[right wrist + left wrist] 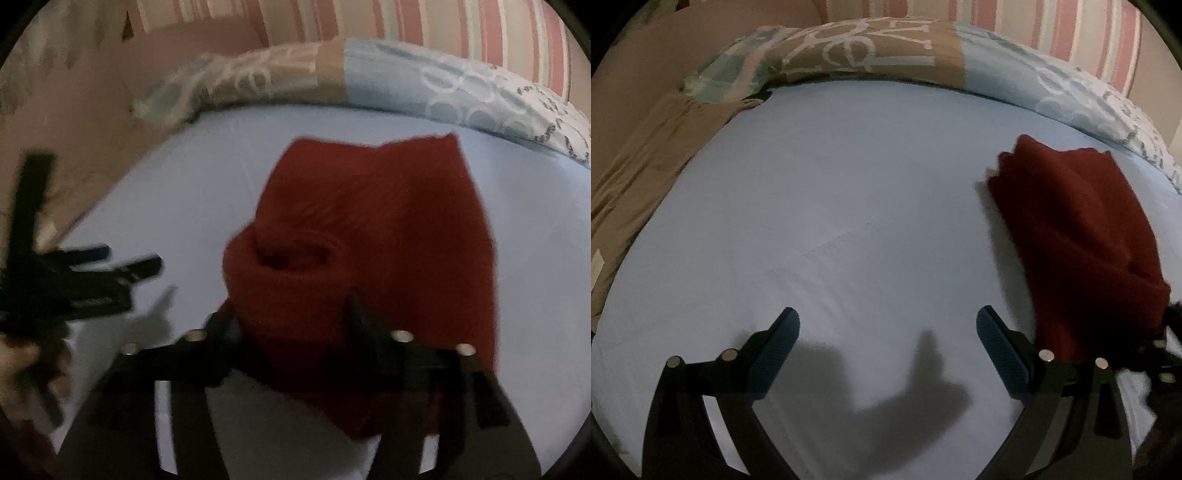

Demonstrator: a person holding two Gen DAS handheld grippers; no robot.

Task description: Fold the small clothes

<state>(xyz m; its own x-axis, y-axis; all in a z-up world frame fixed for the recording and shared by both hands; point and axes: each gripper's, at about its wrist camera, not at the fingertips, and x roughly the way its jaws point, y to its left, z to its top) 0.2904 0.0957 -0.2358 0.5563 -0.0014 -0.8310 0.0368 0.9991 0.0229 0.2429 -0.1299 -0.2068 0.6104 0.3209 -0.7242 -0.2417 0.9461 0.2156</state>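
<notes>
A dark red folded garment (1075,236) lies on the light blue bed sheet (849,206), at the right in the left wrist view. My left gripper (886,325) is open and empty above the bare sheet, left of the garment. In the right wrist view the red garment (369,229) fills the middle, with a rolled, thick near edge. My right gripper (291,314) has its fingers on either side of that near edge, closed in on the cloth; the view is blurred. The left gripper (125,262) shows at the left there, open.
A patterned brown and blue quilt (871,48) is bunched along the far side of the bed. A tan cover (639,177) lies along the left edge. A pink striped curtain (1052,29) hangs behind the bed.
</notes>
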